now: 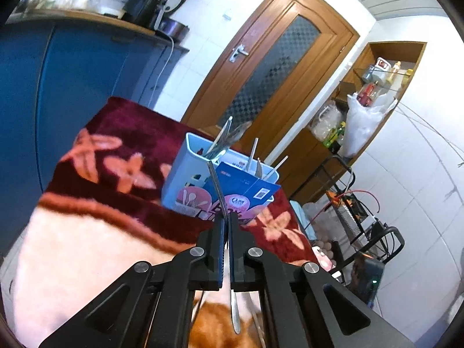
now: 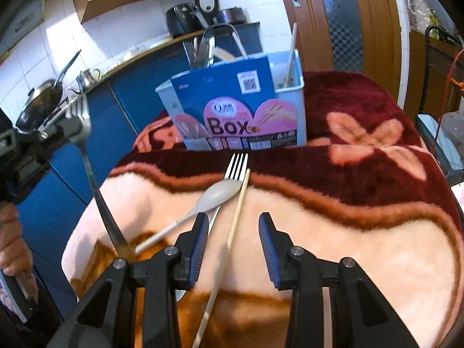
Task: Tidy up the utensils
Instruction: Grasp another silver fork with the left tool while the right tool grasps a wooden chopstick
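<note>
My left gripper (image 1: 227, 221) is shut on a metal fork (image 1: 215, 182), held above the table with its tines up, just in front of the light blue utensil box (image 1: 177, 185). In the right wrist view the left gripper (image 2: 59, 130) and its fork (image 2: 95, 185) hang at the left. The box (image 2: 300, 116) holds several utensils and a chopstick. My right gripper (image 2: 233, 217) is open, low over the blanket. A wooden chopstick (image 2: 240, 200) lies on the blanket between its fingers, untouched. Beside it lie a second fork (image 2: 238, 163) and a grey spoon (image 2: 219, 192).
A plush red, pink and orange flowered blanket (image 2: 362, 232) covers the table. Blue cabinets (image 1: 72, 87) and a counter with a pan (image 2: 37, 101) and kettle stand behind. A wooden door (image 1: 275, 66) and a wire cart (image 1: 356, 208) are on the right. A person's hand (image 2: 11, 240) grips the left tool.
</note>
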Available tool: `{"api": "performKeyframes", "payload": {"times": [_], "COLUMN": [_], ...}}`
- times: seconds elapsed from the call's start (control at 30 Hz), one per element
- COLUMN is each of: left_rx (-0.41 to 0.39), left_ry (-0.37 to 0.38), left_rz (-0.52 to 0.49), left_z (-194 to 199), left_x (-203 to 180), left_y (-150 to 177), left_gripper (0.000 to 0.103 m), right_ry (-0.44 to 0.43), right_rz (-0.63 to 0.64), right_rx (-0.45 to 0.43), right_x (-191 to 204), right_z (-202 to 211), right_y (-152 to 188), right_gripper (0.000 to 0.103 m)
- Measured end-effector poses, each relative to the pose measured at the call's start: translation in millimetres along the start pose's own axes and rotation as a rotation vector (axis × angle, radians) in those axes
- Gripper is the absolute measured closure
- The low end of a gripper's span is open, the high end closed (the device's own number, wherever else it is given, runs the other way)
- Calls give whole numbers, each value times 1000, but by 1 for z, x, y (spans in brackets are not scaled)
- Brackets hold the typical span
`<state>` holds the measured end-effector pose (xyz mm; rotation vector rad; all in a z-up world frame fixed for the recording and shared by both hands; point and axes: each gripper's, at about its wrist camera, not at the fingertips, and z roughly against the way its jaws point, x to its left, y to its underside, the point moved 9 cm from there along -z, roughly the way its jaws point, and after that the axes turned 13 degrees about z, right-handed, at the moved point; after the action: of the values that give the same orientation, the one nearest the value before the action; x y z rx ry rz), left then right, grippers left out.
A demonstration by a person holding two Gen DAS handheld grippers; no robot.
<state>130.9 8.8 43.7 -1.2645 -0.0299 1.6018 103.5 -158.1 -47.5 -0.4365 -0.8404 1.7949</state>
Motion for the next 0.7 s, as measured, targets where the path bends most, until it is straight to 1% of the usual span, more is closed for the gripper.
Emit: {"api": "performKeyframes", "payload": {"times": [0.23, 0.33, 0.4, 0.47, 0.7], "left_rx": [-43, -60, -80, -91, -103], "left_ry": [2, -10, -23, -33, -77], "left_rz": [-3, -7, -19, -28, -46], "left_z": [22, 29, 34, 38, 37], "left_x": [5, 8, 11, 12, 21], "left_y": [-7, -9, -12, -13, -14], "left_gripper": [101, 101, 101, 101, 101], "right_ry": [19, 19, 19, 15, 15], "right_rz": [42, 58, 64, 65, 84], "right_rx": [103, 146, 178, 208, 290], "right_x": [0, -1, -2, -2, -2], "right_z": [-17, -25, -32, -39, -55], "right_y": [5, 4, 4, 4, -6], "right_gripper": [64, 68, 75, 79, 85]}}
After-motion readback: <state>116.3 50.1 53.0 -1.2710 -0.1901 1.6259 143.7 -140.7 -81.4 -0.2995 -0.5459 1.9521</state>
